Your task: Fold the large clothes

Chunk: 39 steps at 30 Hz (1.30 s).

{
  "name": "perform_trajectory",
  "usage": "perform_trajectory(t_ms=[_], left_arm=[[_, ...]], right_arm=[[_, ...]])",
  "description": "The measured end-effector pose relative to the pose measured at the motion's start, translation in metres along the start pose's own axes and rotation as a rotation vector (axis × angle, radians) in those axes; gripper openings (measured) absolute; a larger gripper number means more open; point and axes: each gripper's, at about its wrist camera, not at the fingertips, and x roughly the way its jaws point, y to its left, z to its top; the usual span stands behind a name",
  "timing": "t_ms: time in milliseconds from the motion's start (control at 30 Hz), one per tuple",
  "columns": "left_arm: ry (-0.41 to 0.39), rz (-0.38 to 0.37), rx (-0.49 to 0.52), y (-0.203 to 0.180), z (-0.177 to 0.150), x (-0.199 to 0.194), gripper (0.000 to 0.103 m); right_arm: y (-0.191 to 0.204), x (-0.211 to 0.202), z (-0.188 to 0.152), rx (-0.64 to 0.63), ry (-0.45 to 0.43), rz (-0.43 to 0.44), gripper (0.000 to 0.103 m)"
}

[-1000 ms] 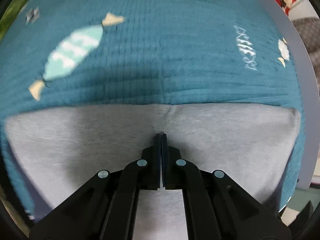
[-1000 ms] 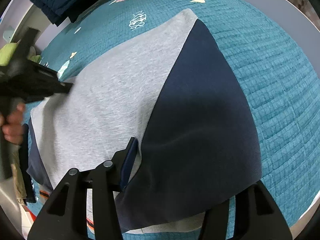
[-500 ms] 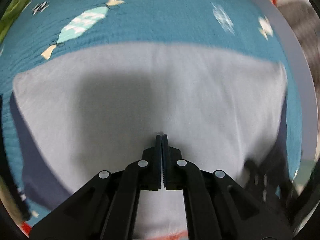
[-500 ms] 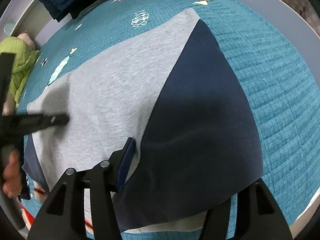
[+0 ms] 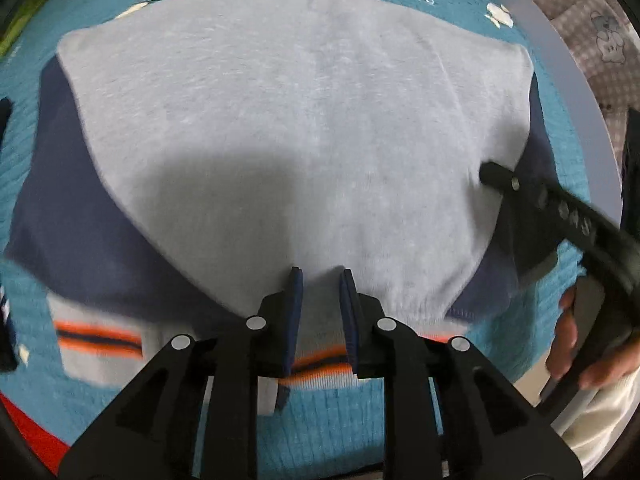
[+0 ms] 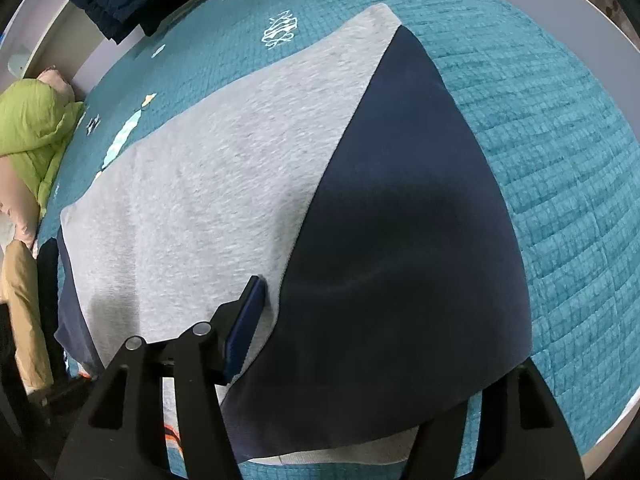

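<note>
Currently | bed (image 5: 328, 432) quilt carries the sweatshirt (image 5: 304, 128), laid flat, sleeves folded in; further folds judged left | no containers seen | left tongs (image 5: 319, 312) slightly parted over the near hem, nothing held | right tongs (image 6: 372, 340) spread wide around the navy sleeve (image 6: 400, 260), grip not established

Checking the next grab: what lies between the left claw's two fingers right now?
In the left wrist view, the sweatshirt's grey fabric and striped hem show between the open left claw's fingers, nothing else.
</note>
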Motion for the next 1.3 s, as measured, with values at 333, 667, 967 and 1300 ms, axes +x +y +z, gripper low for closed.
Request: perform_trajectory(t_ms=[333,667,967,1300], left_arm=[[-0.013,0.069,0.166,-0.033,-0.004,-0.004,0.068],[-0.27,0.009,0.084,-0.027,0.002,-0.075,0.092],[-0.367,0.002,0.014,-0.037,0.016,-0.078,0.096],[-0.254,0.102,0.07,-0.047,0.018,-0.05,0.096]], right_arm=[[0.003,0.003,0.004,0.009,0.007,0.008,0.061],[-0.004,-0.001,-0.001,0.013,-0.001,0.015,0.061],[-0.003,-0.002,-0.005,0.008,-0.024,0.014,0.061],[-0.003,-0.003,-0.004,0.003,-0.025,0.011,0.061]])
